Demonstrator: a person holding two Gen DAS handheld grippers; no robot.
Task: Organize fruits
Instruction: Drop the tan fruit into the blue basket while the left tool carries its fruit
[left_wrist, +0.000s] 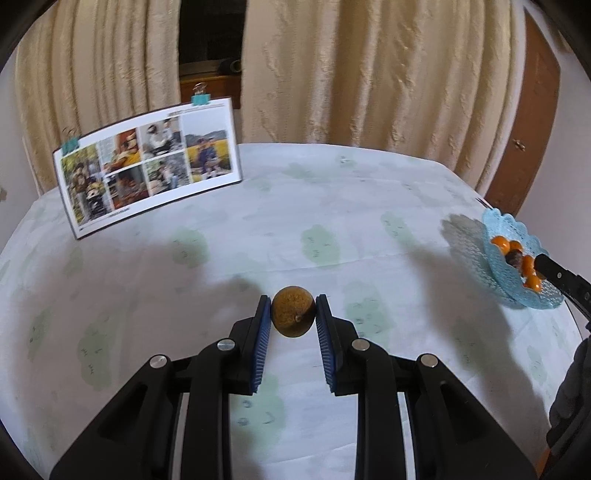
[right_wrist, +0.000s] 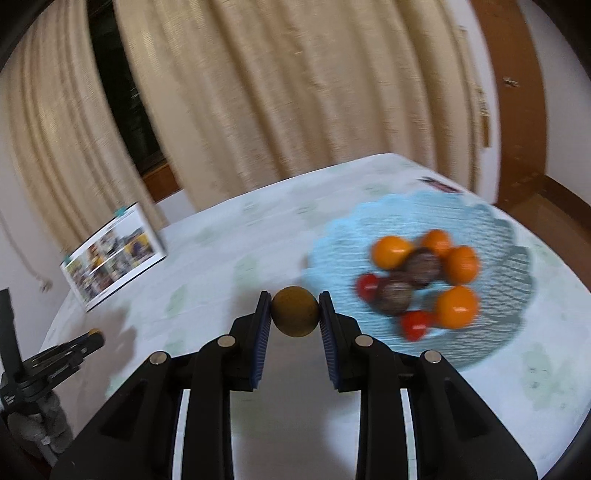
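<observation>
My left gripper (left_wrist: 293, 312) is shut on a small round brown fruit (left_wrist: 293, 311) and holds it above the tablecloth. My right gripper (right_wrist: 295, 312) is shut on a similar brown fruit (right_wrist: 295, 311), held just left of a blue lattice basket (right_wrist: 491, 221). The basket holds several orange fruits (right_wrist: 391, 252), two red ones (right_wrist: 416, 324) and two dark purple ones (right_wrist: 423, 266). In the left wrist view the basket (left_wrist: 469, 240) sits at the far right with the right gripper's finger (left_wrist: 565, 278) over it.
A photo booklet (left_wrist: 147, 166) held by teal clips stands at the back left of the table (left_wrist: 332, 206). Beige curtains hang behind. A wooden door (left_wrist: 524, 122) is at the right. The left gripper (right_wrist: 55, 354) shows at the left edge of the right wrist view.
</observation>
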